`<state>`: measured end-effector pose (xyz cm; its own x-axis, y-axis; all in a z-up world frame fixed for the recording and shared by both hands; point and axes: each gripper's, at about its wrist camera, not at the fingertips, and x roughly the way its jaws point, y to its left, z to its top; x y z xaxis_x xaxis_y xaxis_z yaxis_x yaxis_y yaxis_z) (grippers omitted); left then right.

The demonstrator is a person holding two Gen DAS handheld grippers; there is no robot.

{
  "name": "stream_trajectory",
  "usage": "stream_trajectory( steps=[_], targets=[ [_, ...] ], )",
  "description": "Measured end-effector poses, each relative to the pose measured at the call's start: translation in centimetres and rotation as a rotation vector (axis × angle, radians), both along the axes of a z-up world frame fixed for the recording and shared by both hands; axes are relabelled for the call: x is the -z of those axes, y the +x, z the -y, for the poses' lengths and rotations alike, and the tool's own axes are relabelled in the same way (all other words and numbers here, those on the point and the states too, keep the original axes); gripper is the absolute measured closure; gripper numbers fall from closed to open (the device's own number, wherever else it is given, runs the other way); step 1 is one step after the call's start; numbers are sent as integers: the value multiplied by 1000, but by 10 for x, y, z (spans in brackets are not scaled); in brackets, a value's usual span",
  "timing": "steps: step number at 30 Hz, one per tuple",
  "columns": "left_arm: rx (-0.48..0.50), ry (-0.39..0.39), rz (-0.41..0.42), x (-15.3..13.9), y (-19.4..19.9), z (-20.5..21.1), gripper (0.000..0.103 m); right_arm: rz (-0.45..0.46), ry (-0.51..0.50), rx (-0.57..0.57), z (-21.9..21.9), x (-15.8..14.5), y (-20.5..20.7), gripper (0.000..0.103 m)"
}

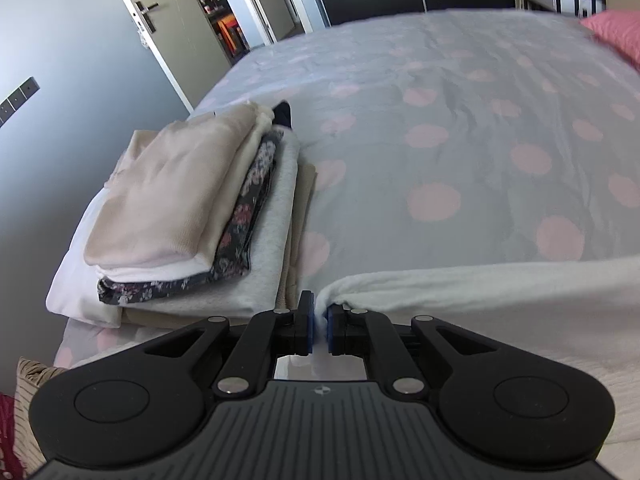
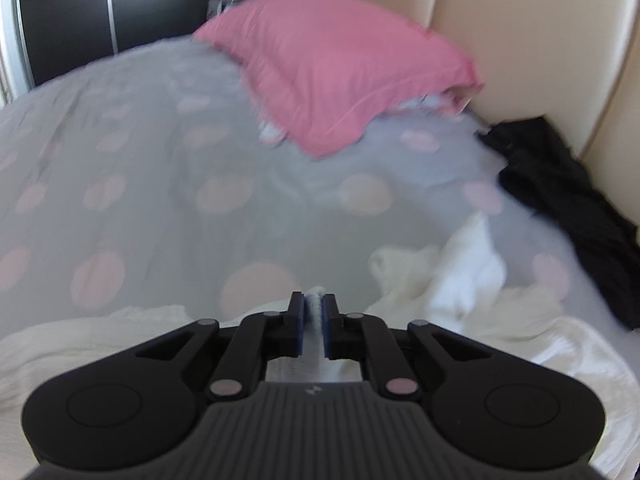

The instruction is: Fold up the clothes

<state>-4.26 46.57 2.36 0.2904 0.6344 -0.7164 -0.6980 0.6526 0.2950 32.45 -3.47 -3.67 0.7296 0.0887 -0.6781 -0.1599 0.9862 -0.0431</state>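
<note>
Here, both handheld grippers are closed on the same white garment (image 1: 500, 292) at the near edge of a bed. The left gripper (image 1: 319, 322) has its blue-padded jaws nearly together, pinching a corner of the cloth, which stretches away to the right as a soft, fleecy band lying on the bedspread (image 1: 460, 120), grey with pink dots. The right gripper (image 2: 313, 326) likewise clamps a narrow ridge of white fabric between its pads, with the rest of that garment spread loosely beneath and to either side. Just left of the left gripper stands a stack of folded clothes (image 1: 192, 216): a cream knit on top, white, dark floral, grey and beige layers under it, so part of the folding appears done. Beyond the right gripper, a crumpled white piece (image 2: 452, 268) lies unfolded, and a black garment (image 2: 568, 208) sits in a heap against the cream headboard (image 2: 532, 40), near a pink pillow (image 2: 340, 68). By my reckoning the held garment is mid-fold, and at least those two loose pieces remain.
</note>
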Motion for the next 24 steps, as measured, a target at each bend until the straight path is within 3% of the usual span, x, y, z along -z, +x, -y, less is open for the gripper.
stream_trajectory(
  steps=[3, 7, 9, 13, 16, 24],
  targets=[
    [36, 65, 65, -3, 9, 9, 98, 121, 49, 39, 6, -21, -1, 93],
    [48, 49, 45, 13, 42, 4, 97, 87, -5, 72, -3, -12, 18, 93],
    [76, 16, 23, 24, 57, 1, 90, 70, -28, 66, -7, -4, 23, 93],
    [105, -35, -64, 41, 71, -2, 77, 32, -80, 49, -12, 12, 19, 81],
    [111, -27, -62, 40, 61, -1, 63, 24, -117, 23, -12, 17, 9, 74],
    [138, -96, -29, 42, 16, -1, 61, -35, -144, -61, -10, 21, -31, 66]
  ],
)
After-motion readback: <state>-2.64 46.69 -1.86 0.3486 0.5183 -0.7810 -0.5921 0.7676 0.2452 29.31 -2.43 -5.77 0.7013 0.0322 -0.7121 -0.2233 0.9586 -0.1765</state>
